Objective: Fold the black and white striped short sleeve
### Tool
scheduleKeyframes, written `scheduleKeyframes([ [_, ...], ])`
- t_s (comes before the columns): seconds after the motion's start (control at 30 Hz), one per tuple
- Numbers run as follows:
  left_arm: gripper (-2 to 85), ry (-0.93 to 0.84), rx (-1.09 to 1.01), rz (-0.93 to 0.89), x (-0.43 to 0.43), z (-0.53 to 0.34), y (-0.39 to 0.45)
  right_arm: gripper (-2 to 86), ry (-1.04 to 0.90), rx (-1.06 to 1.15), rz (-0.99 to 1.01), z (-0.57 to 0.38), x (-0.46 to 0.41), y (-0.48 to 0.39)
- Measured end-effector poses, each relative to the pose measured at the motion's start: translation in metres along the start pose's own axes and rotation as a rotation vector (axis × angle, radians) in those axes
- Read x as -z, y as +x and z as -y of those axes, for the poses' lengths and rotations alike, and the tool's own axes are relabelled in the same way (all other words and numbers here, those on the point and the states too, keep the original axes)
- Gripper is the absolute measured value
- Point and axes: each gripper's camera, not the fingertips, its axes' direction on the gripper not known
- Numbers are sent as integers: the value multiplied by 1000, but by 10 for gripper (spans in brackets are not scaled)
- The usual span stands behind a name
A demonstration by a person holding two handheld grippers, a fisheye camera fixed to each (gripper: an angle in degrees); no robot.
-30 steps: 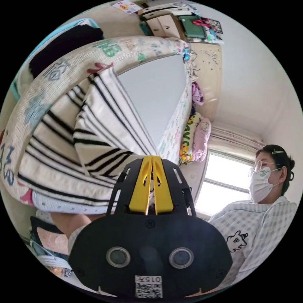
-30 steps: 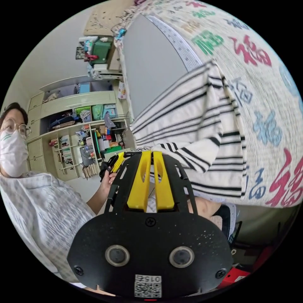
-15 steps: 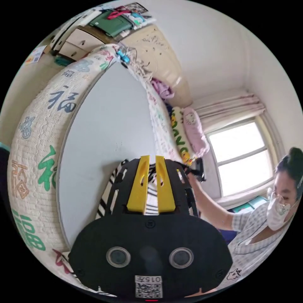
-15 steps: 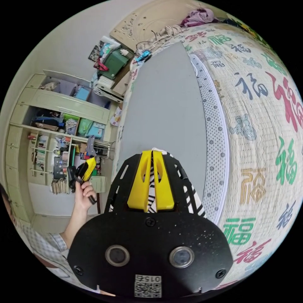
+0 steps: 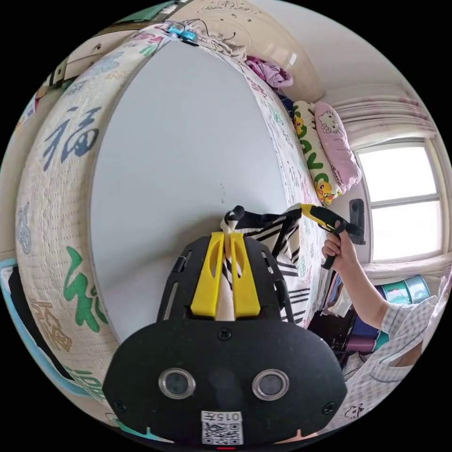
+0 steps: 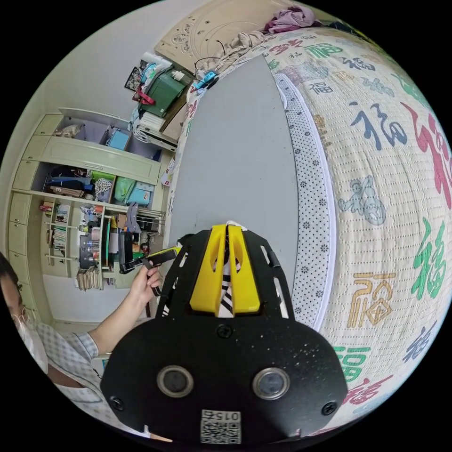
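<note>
Left gripper view shows the left gripper [image 5: 227, 235] clamped on the striped shirt [image 5: 275, 245], whose dark edge runs rightward to the right gripper [image 5: 306, 210], likewise closed on it, hanging over the grey board [image 5: 179, 155] on the bed [image 5: 56, 155].

The bed [image 5: 56, 197] wears a cream quilted cover with coloured characters. A plain grey board [image 5: 183, 155] lies flat on it, filling the centre of the left gripper view. At about one o'clock there, a pink pillow [image 5: 336, 141] and a yellow-green cushion [image 5: 313, 155] lie side by side, with purple clothing [image 5: 270, 73] bunched at twelve.
</note>
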Motion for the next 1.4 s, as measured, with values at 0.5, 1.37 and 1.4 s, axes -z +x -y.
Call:
scheduleKeyframes([
  [0.5,105,86,-57,113,33,37,33,20,-48,234,-333,6,-96,-8],
  [1.37,120,-329,-614,482,-49,-124,194,45,-391,471,-360,-229,-252,-39],
  [1.4,124,-351,-640,511,-51,-126,198,80,-405,501,-360,-229,-254,-43],
])
